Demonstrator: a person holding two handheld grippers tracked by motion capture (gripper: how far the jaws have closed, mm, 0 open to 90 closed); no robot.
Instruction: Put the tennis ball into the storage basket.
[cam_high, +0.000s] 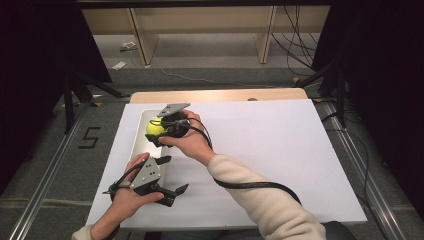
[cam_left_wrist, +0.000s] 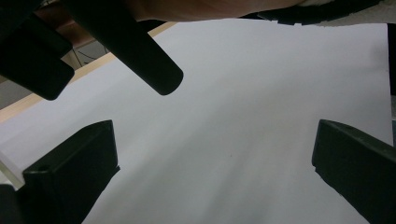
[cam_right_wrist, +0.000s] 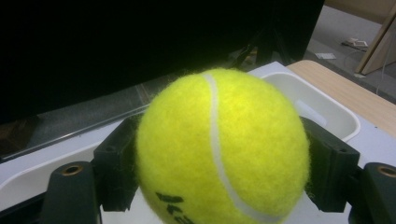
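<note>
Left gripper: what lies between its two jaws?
Nothing: in the left gripper view, the left gripper stands open, with bare white sheet between its jaws.

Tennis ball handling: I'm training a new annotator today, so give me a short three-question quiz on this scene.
1. True or false: the right gripper is shut on the tennis ball.
2. What lies beneath the ball? A) white tray B) wooden shelf C) floor
3. Are the left gripper jaws open or shut?

Key: 1 true. 2 A. 3 open, with bare white table sheet between them.
</note>
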